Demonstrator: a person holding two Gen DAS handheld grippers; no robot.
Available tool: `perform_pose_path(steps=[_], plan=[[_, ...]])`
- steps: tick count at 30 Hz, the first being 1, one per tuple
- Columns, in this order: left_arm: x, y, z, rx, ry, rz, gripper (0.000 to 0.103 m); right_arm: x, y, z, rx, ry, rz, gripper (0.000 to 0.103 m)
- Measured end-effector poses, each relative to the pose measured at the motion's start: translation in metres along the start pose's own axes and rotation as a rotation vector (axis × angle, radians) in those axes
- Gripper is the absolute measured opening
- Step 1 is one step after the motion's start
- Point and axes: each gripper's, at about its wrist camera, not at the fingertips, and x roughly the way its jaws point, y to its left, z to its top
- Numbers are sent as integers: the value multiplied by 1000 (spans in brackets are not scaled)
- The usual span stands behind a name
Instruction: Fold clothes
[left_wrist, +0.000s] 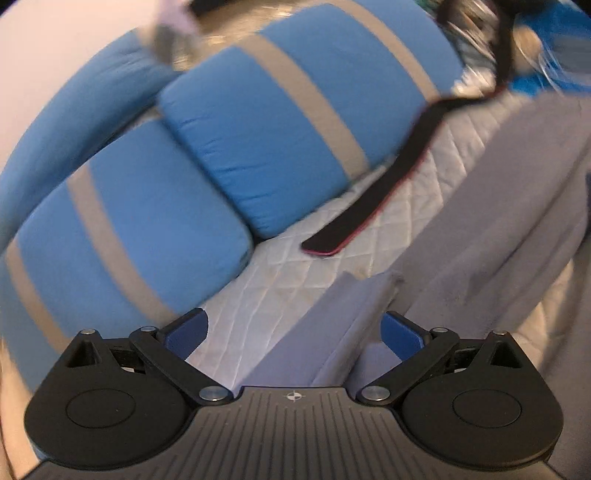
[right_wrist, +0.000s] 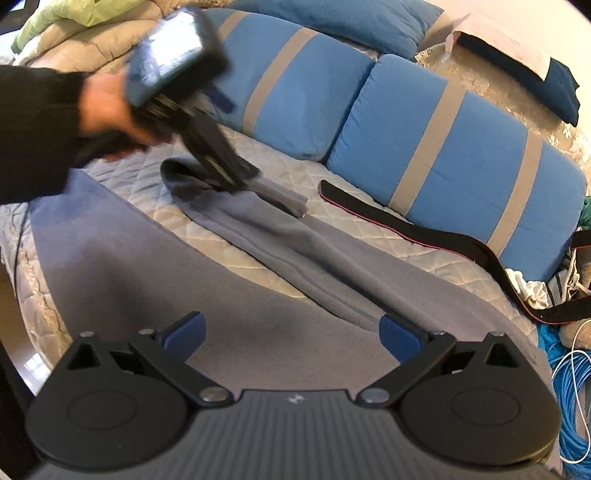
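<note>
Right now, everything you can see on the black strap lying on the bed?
The black strap is long, flat and narrow, with a thin red or pink edge and a rounded end. It looks like stiff fabric or webbing. It lies flat on the white quilted cover, running along the foot of the blue cushions, its far part trailing off into clutter at the bed's edge. It lies apart from the grey garment; neither gripper touches it.

Home bedroom, quilted bed cover (right_wrist: 236, 254), striped blue pillows (right_wrist: 454, 162)
</note>
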Motion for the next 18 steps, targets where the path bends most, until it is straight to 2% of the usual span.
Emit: perform_pose_path(steps=[4,6,7,8,9,10,11,12,14,18], plan=[[27,-23,5,135,44,2,93,-2,-6,1,21,-8,1,103],[38,-33,6,187,53,1,80,-3,-9,1,31,-8,4,103],[42,-39,6,216,56,-5,79,-3,-10,1,36,-7,7,103],[47,-45,6,247,59,-9,73,-3,-11,2,40,-7,9,103],[51,-51,5,277,65,-15,57,-4,-12,2,43,-9,11,103],[55,-56,3,306,74,-23,46,-4,-12,2,45,-10,12,103],[56,-59,1,319,71,-7,22,-4,-13,2,47,-10,12,103],[55,-61,0,321,63,22,8,-4,-13,2,47,-10,10,103],[50,-59,-4,308,34,69,8,-4,-14,1,43,-11,8,103],[21,-18,-15,128,-36,121,8,-1,-14,-1,36,-5,-6,103]])
